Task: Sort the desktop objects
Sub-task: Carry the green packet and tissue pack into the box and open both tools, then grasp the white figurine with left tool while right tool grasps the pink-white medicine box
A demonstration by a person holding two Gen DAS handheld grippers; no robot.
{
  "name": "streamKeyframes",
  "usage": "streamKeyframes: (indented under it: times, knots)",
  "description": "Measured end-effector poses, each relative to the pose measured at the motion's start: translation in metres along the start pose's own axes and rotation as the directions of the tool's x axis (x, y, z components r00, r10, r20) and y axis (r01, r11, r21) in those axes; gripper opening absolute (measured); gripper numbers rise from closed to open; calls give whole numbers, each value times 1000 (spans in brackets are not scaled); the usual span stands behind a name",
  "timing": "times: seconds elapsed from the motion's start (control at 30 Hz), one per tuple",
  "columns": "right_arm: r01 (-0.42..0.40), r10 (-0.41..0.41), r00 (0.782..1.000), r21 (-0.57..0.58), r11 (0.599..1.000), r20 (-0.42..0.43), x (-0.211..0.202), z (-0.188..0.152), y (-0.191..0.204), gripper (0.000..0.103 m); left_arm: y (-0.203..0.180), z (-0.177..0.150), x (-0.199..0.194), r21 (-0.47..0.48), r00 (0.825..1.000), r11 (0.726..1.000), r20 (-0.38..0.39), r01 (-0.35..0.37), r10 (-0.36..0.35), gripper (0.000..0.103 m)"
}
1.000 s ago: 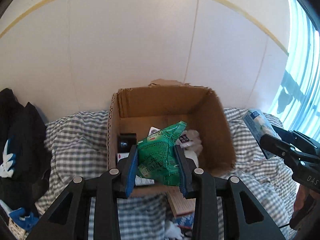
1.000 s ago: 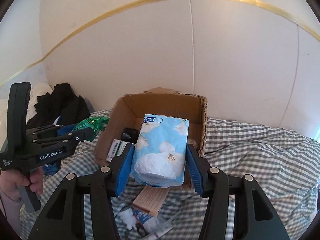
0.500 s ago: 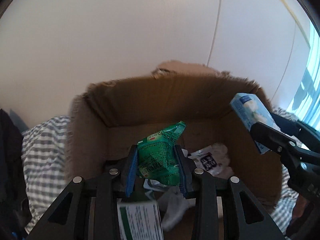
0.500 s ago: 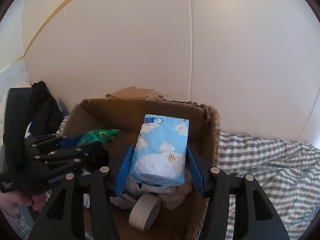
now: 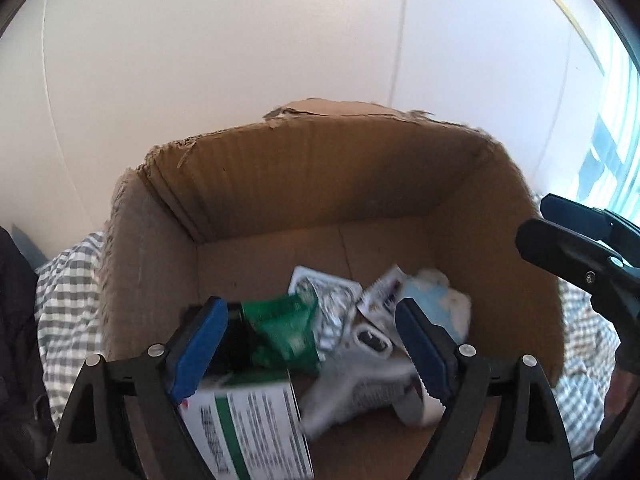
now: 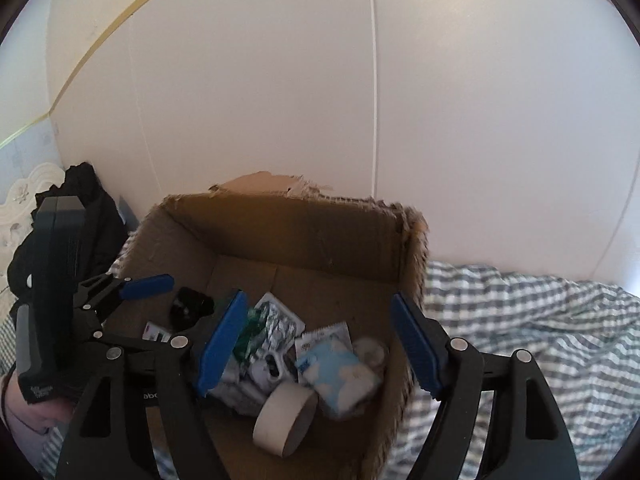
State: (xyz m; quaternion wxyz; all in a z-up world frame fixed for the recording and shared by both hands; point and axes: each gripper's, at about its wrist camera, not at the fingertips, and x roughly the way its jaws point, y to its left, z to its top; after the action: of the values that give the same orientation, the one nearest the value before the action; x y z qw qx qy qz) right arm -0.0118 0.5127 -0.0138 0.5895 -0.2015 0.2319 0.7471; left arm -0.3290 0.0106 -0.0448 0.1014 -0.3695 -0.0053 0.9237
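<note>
Landmark: the torn cardboard box (image 6: 312,236) stood open on a grey checked cloth (image 6: 532,320), its back against a white wall (image 6: 280,80).
Left gripper (image 5: 312,344): held over the near left part of the box, pointing down into it; its jaws were opening, the blue pads wide apart and pressing on nothing.
Green packet (image 5: 286,330): blurred, loose between the left gripper's spread pads, inside the box by its left wall.
Right gripper (image 6: 320,340): over the right half of the box; its jaws were opening, with nothing clamped.
Blue tissue pack (image 6: 340,372): blurred, lying free in the box by its right wall, below the gap between the right gripper's pads.
Tape roll (image 6: 286,416): on edge at the near side of the box, just beside the tissue pack.
Green-and-white carton (image 5: 248,432): at the near left corner of the box.
Foil blister sheet (image 6: 276,320): mid-floor of the box.
Dark clothing (image 6: 92,216): heaped outside the box's left wall.
</note>
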Motion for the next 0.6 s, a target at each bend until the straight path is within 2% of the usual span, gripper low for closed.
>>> streamKeyframes:
  times: [0.17, 0.27, 0.33, 0.6]
  knots:
    - [41, -40, 999, -14, 999, 31, -36, -9, 12, 74, -9, -13, -45, 17, 1000, 1000, 6, -7, 7, 89]
    - [14, -14, 1000, -4, 1000, 28, -63, -17, 19, 74, -9, -12, -63, 8, 1000, 1000, 17, -10, 9, 90]
    - [11, -11, 999, -11, 1000, 30, -80, -21, 24, 74, -10, -18, -81, 8, 999, 1000, 26, -28, 28, 97]
    - [23, -21, 998, -43, 999, 54, -145, -36, 41, 74, -23, -45, -133, -2, 998, 1000, 54, -30, 31, 98]
